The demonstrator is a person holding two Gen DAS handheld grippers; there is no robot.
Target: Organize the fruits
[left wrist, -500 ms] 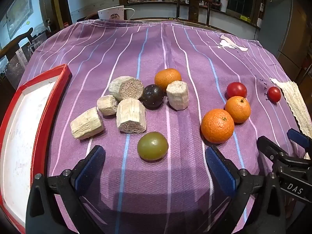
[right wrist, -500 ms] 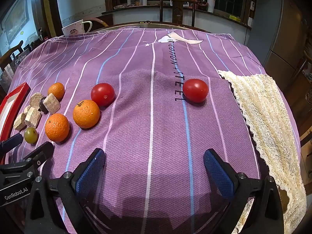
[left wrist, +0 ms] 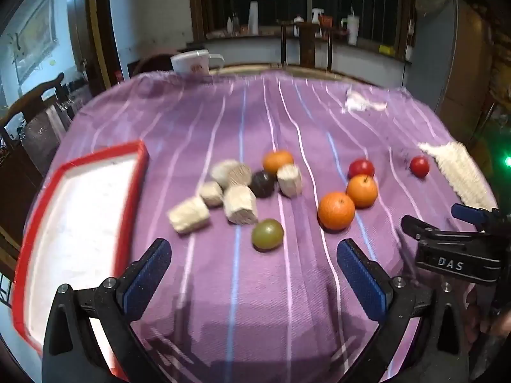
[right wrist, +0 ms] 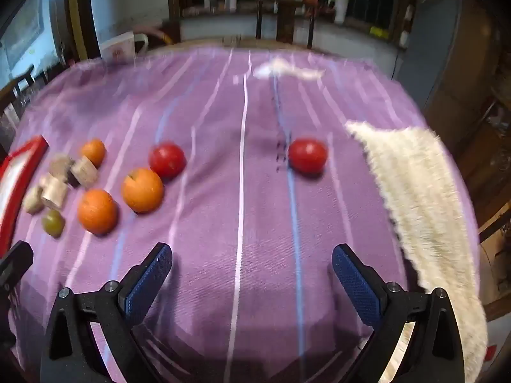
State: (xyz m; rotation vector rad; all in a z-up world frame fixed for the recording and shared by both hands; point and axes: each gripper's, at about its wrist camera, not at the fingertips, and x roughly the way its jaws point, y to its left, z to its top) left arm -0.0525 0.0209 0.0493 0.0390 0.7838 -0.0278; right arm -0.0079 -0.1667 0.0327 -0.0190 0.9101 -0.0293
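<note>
Both grippers, left [left wrist: 254, 269] and right [right wrist: 252, 269], hover with jaws released and empty. The fruits sit mid-bench, the green fruit [left wrist: 267, 234] nearest the left-edge red tray [left wrist: 134, 191]. We judge it round, smooth and prone to roll; grip across its widest part, gently.

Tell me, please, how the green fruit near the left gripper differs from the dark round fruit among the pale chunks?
The green fruit is light olive, while the dark fruit is nearly black. The green fruit lies alone on the cloth, but the dark fruit sits wedged between pale chunks. The green fruit is nearer the left gripper. Both are round, similar in size.
</note>
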